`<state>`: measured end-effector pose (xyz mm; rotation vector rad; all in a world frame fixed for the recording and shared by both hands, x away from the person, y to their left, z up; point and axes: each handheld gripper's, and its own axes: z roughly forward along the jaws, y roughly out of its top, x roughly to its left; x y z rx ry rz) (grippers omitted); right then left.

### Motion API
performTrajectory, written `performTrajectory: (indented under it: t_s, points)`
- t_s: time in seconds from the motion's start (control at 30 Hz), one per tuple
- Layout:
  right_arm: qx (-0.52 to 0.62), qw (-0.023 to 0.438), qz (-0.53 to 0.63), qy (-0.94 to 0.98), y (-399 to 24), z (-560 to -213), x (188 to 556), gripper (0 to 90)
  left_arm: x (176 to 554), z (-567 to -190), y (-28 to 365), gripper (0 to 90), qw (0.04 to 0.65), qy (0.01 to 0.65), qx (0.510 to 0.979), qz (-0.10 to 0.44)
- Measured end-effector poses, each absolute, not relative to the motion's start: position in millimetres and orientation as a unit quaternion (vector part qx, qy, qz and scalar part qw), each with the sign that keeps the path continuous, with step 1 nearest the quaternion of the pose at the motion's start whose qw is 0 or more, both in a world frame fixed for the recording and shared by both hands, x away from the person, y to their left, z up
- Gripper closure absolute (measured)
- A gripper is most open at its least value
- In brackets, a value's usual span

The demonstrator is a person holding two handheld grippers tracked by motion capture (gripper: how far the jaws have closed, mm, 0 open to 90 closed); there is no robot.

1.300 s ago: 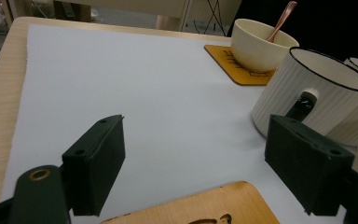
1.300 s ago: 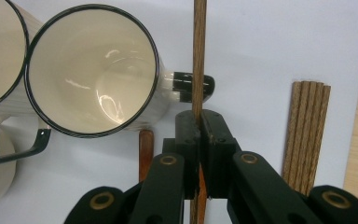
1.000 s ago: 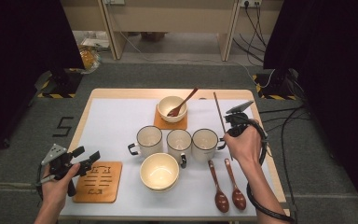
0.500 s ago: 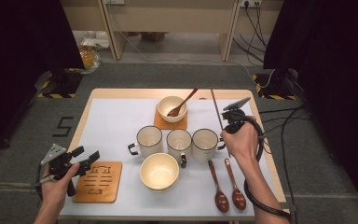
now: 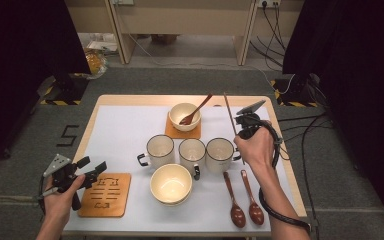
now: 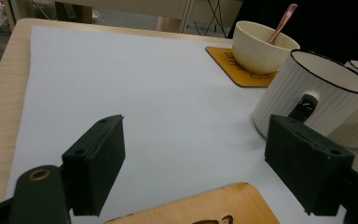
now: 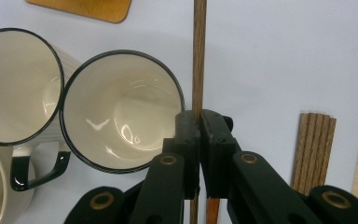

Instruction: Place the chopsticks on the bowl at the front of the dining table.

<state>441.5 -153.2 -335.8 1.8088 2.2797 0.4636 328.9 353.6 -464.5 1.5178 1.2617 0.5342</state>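
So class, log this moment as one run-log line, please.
right tool: shut on wooden chopstick, above right-hand mug | left tool: open, holding nothing, over wooden coaster

A large dark "5" (image 5: 68, 135) is marked on the grey floor (image 5: 30, 150) left of the table.

Left gripper (image 5: 91, 169): black body with a grey three-cornered plate on top, short black jaws ending in blocky rectangular pads — seen close in the left gripper view (image 6: 193, 170), each pad carries small recessed screw holes, and a brass-coloured rivet sits at the link joint.

Right gripper (image 5: 242, 131), beside the rightmost mug (image 5: 219, 155): same black build, grey plate on top. In the right gripper view (image 7: 199, 126) the linkage arms show four brass-ringed pivots and small dark screws on the pads. A black cable loops from it round the forearm.

Both forearms bare — no sleeves in frame.
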Motion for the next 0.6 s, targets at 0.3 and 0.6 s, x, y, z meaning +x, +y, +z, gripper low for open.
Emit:
performTrajectory:
  t_s: [0.3, 0.6]
  points:
    - [0.607, 0.097, 0.159, 0.772, -148.4, -333.1, 446.1, 86.1, 329.0, -464.7, 353.4, 19.5, 0.521, 0.527, 0.634, 0.223]
    - [0.605, 0.096, 0.162, 0.774, -144.1, -331.8, 449.9, 86.1, 329.2, -465.1, 353.4, 19.5, 0.521, 0.526, 0.634, 0.222]
